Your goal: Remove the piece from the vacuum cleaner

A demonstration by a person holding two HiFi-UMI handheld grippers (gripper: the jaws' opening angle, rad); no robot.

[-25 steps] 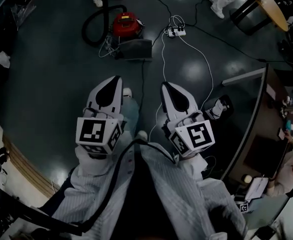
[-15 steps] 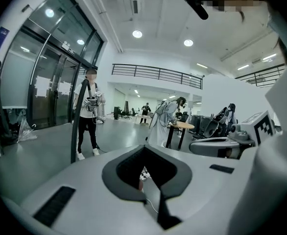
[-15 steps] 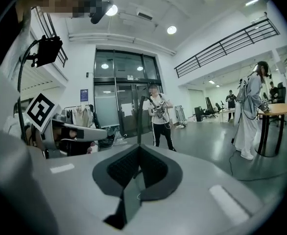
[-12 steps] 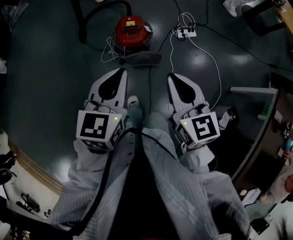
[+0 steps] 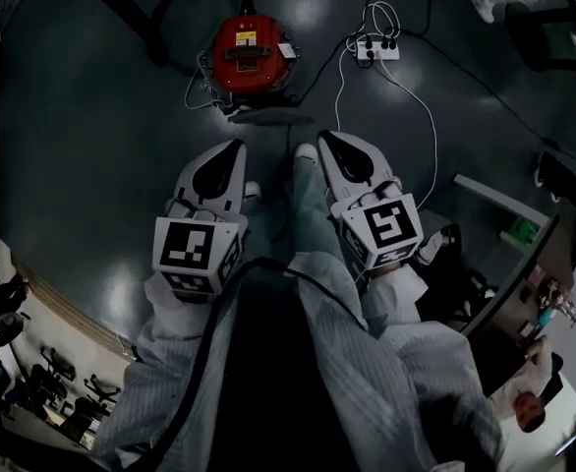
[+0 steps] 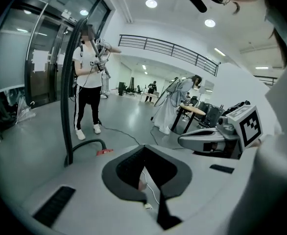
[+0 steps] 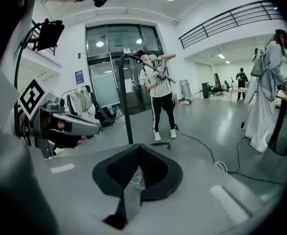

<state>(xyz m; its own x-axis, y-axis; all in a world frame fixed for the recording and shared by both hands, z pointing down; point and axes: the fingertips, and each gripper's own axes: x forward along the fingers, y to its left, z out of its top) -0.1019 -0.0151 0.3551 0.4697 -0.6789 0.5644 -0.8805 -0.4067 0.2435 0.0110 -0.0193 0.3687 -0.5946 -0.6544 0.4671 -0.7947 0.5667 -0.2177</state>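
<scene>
Round red vacuum cleaner (image 5: 252, 55) upright on the dark glossy floor, pale label on top. Black hose (image 5: 158, 32) looping away from its left side, white cord (image 5: 201, 87) bunched at its lower left. Dark flat piece (image 5: 268, 116) lying just in front, contact unclear

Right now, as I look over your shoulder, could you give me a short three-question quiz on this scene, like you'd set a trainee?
1. True or false: neither the left gripper nor the right gripper touches the red vacuum cleaner.
2. In the head view, what lies to the right of the vacuum cleaner? A) a white power strip B) a bucket C) a broom
3. Fill in: both grippers' jaws are ____, with nothing held between them.
Key: 1 true; 2 A; 3 shut.
</scene>
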